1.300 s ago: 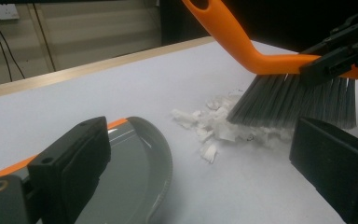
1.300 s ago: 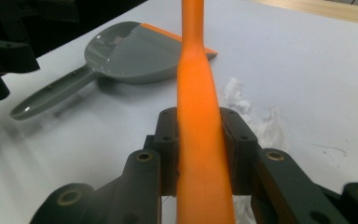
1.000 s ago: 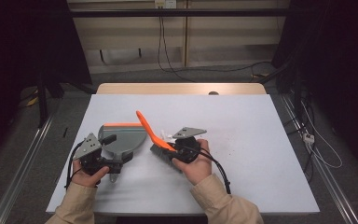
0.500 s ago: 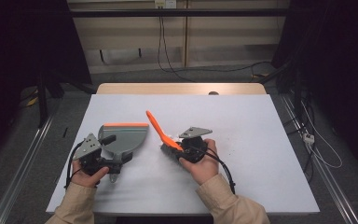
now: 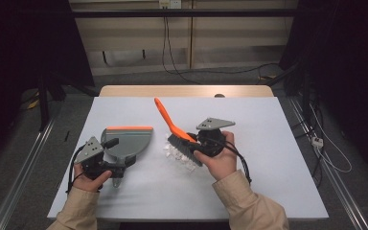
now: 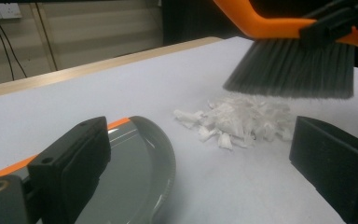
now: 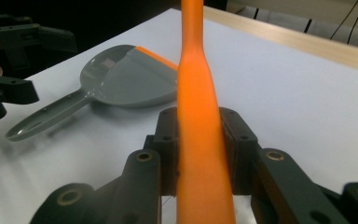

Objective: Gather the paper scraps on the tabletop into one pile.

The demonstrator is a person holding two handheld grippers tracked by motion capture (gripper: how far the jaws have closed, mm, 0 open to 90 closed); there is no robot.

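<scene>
High view: right gripper (image 5: pixel 197 143) clamps the orange brush (image 5: pixel 172 128), bristles above white paper scraps (image 5: pixel 178 153). Left gripper (image 5: pixel 117 158), jaws wide and empty, rests beside the grey dustpan (image 5: pixel 127 141).

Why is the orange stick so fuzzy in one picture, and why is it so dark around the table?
In the right gripper view the brush handle sits very close to the lens, so it blurs. In the left gripper view the near jaws look soft while the paper scraps stay sharper. In the high view, light falls on the table and the room around it stays dark.
</scene>
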